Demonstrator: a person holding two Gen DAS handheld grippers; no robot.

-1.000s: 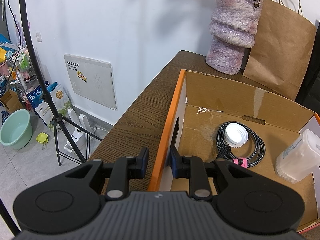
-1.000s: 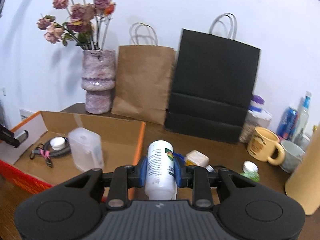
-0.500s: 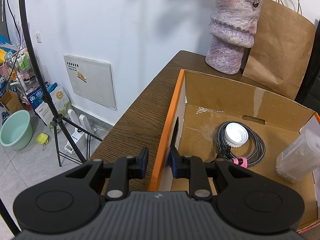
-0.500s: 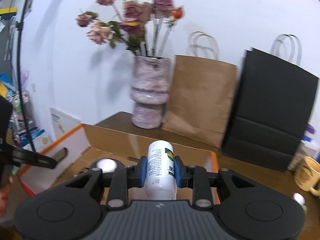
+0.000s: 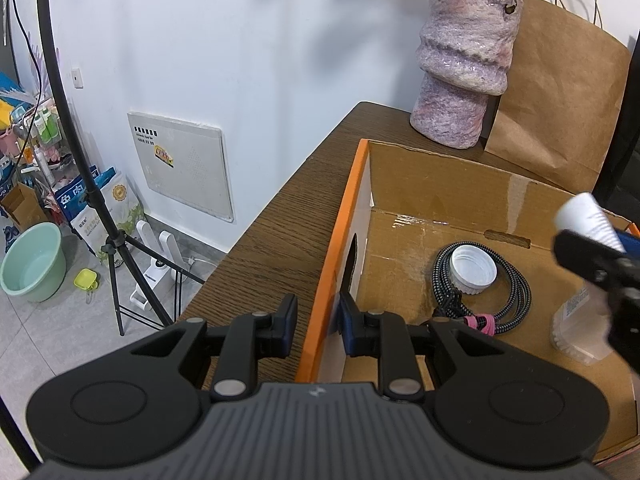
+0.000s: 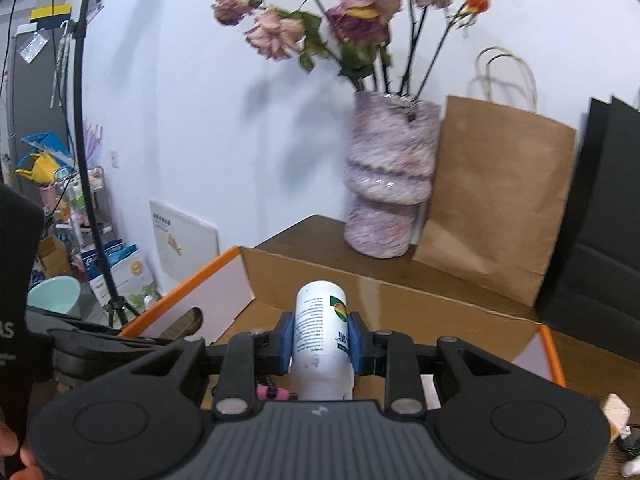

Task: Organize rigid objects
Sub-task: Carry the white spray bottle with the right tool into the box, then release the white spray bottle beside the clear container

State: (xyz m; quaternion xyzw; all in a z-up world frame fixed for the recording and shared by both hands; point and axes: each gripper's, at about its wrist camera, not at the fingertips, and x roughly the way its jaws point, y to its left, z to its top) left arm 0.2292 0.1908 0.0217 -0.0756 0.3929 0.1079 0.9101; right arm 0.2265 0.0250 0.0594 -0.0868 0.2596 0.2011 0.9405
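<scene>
Orange-edged cardboard box (image 5: pixel 404 184) sat on the wooden table (image 5: pixel 276 236), and the left gripper (image 5: pixel 318 326) clamped its fingers on the box's left wall at 6 o'clock in the left wrist view. Inside, a braided cable (image 5: pixel 516 280) coiled round a white cap (image 5: pixel 473 270), with a clear plastic container (image 5: pixel 576 324) at 3 o'clock. The right gripper (image 6: pixel 321 344) gripped a white bottle (image 6: pixel 320 332) between its blue fingers (image 6: pixel 285 342), held above the box interior. A purple vase (image 6: pixel 386 184) and a brown paper bag (image 6: pixel 496 208) stood behind at 1 o'clock.
</scene>
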